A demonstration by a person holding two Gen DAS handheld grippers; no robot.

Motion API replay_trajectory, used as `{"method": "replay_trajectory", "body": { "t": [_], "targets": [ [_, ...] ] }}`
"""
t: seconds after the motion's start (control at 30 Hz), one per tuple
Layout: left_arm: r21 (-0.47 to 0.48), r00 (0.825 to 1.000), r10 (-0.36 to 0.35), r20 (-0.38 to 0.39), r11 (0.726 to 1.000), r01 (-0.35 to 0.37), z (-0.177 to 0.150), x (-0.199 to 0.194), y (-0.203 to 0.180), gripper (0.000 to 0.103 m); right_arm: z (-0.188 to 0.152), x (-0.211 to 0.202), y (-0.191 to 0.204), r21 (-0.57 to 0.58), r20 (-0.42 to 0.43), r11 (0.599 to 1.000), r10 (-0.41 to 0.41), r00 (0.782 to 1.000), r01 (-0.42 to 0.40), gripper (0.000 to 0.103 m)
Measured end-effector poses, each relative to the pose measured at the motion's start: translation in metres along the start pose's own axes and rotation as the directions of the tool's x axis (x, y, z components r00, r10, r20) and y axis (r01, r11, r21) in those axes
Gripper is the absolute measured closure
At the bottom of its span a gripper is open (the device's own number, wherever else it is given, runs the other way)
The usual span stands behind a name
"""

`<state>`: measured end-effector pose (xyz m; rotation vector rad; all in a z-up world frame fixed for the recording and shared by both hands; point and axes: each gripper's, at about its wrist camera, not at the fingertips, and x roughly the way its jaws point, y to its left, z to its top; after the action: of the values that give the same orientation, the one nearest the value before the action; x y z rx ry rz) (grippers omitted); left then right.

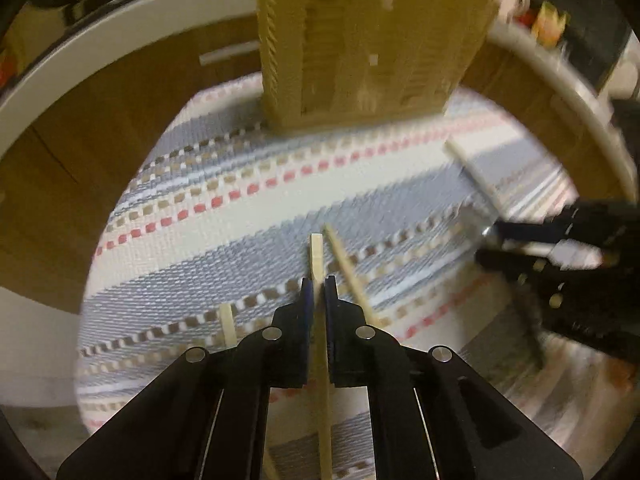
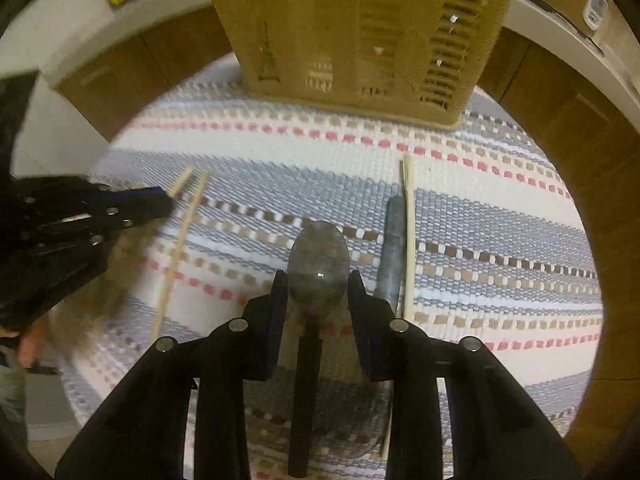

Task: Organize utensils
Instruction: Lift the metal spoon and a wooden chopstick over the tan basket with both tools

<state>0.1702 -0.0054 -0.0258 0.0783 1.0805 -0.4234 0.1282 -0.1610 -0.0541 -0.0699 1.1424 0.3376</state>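
Clamped in my left gripper (image 1: pixel 319 282), one chopstick (image 1: pixel 317 256) points to twelve o'clock; my right gripper (image 2: pixel 318 278) straddles a spoon (image 2: pixel 318 264), pads apparently touching its bowl.

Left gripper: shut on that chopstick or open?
Shut on it: the left gripper fingers press both sides of the pale chopstick.

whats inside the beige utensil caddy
Nothing certain: the utensil caddy shows only slatted walls with dark gaps and a few glints. Its open top is out of frame, so any contents stay hidden.
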Motion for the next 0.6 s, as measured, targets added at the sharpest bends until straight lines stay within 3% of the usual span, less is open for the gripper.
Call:
{"method": "replay_trajectory", "body": {
  "t": [0.1, 0.2, 0.3, 0.37, 0.6],
  "targets": [
    [-0.042, 0.99, -0.049, 0.135, 0.998, 0.055, 0.001, -0.029, 0.001, 0.099, -0.006, -0.025, -0.006, 0.004, 0.096, 0.998, 0.056, 0.994, -0.056, 0.076],
    [-0.044, 0.96, -0.084, 0.266, 0.994, 0.099, 0.006, -0.062, -0.004, 0.099, -0.009, -0.056, -0.011, -0.018, 0.213, 0.996, 0.089, 0.973, -0.087, 0.076],
    [-0.031, 0.912, -0.109, 0.394, 0.991, 0.132, 0.014, -0.094, -0.012, 0.099, -0.007, -0.086, -0.011, -0.033, 0.331, 0.993, 0.12, 0.936, -0.115, 0.076],
    [-0.023, 0.87, -0.121, 0.479, 0.988, 0.15, 0.025, -0.113, -0.017, 0.099, -0.004, -0.107, -0.01, -0.037, 0.41, 0.992, 0.126, 0.903, -0.121, 0.076],
    [-0.036, 0.761, -0.124, 0.637, 0.981, 0.19, 0.058, -0.152, -0.018, 0.099, 0.023, -0.16, -0.014, -0.039, 0.602, 0.993, 0.113, 0.791, -0.112, 0.076]
  ]
}}
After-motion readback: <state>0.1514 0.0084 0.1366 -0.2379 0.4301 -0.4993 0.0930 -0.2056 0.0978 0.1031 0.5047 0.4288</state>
